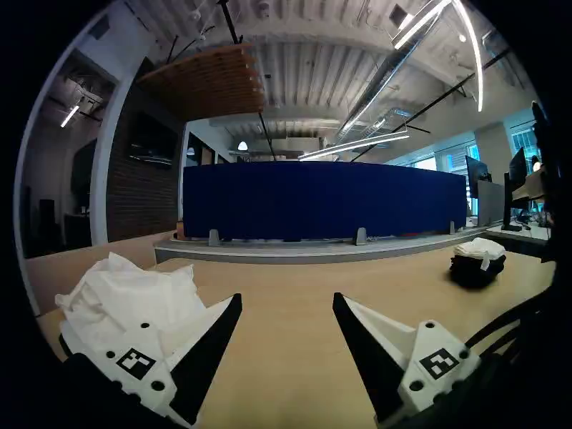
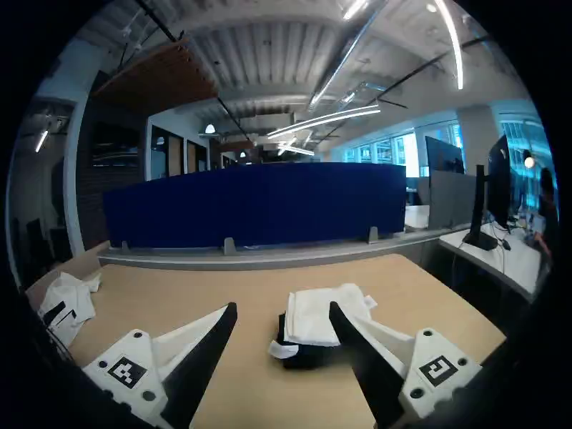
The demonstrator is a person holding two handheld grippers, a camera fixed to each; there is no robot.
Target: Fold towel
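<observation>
A crumpled white towel (image 1: 132, 293) lies in a heap on the wooden table (image 1: 300, 286) at the left, partly behind the left finger of my left gripper (image 1: 287, 302), which is open and holds nothing. A folded stack (image 1: 477, 261), white cloth on top of dark cloth, sits at the far right of the table. In the right gripper view that stack (image 2: 318, 325) lies just beyond my right gripper (image 2: 282, 311), whose right finger overlaps it; the gripper stands open. The crumpled towel (image 2: 66, 304) shows at the left edge of the table (image 2: 214, 286).
A blue divider panel (image 1: 322, 200) with a grey rail runs along the table's far edge. Monitors (image 2: 493, 193) stand on a neighbouring desk at the right. Bare wood spans the space between the heap and the stack.
</observation>
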